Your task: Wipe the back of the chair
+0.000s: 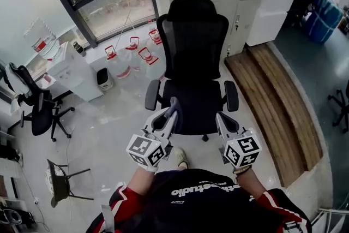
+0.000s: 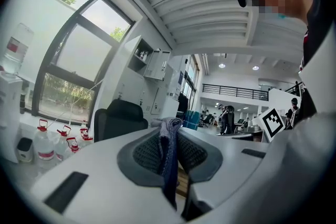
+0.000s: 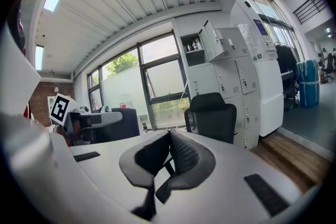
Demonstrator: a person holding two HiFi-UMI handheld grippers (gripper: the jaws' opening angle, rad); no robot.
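Head view: the chair (image 1: 192, 96) stands at twelve o'clock, seat toward the person. The left tool (image 1: 169, 115) and right tool (image 1: 222, 120) stop short of it. A good wipe likely means lifting the cloth (image 1: 174, 107) flat onto the backrest (image 1: 193, 43).

Left gripper view: the jaws pinch the cloth.

Right gripper view: the jaws are pressed together on nothing.

The chair's (image 1: 193, 46) rear face is turned from the head view, its base mostly hidden under the seat, and the cloth's (image 2: 169, 152) lower end vanishes between the left gripper's (image 2: 170, 136) jaws.
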